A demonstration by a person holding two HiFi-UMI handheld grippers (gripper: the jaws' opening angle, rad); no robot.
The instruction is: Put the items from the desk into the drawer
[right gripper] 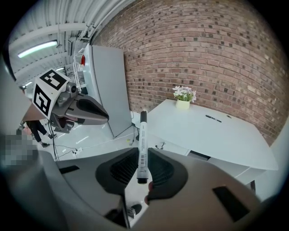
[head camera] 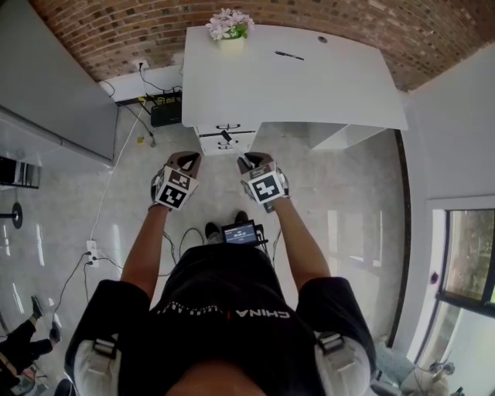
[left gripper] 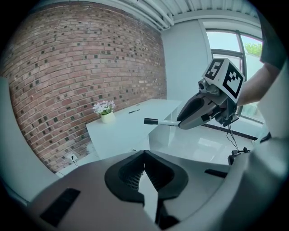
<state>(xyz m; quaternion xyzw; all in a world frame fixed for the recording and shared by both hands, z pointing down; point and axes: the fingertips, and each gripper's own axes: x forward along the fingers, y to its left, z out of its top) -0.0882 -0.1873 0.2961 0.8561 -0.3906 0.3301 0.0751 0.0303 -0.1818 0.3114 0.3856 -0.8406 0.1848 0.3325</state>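
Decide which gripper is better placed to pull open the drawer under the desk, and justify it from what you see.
Left. The left gripper is empty, jaws together; the right gripper is clamped on a marker. Both hang about equally far from the drawer unit, so the free one probably suits.

desk (head camera: pixel 309 93): white | flower pot (head camera: pixel 230 27): far edge | pen (head camera: pixel 288 55): right of pot

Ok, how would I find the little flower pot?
Look for the big white desk against the brick wall. At its back edge, by the left corner in the head view, stands the flower pot. It is the only upright thing there, topped with pale flowers; the black pen nearby lies flat.
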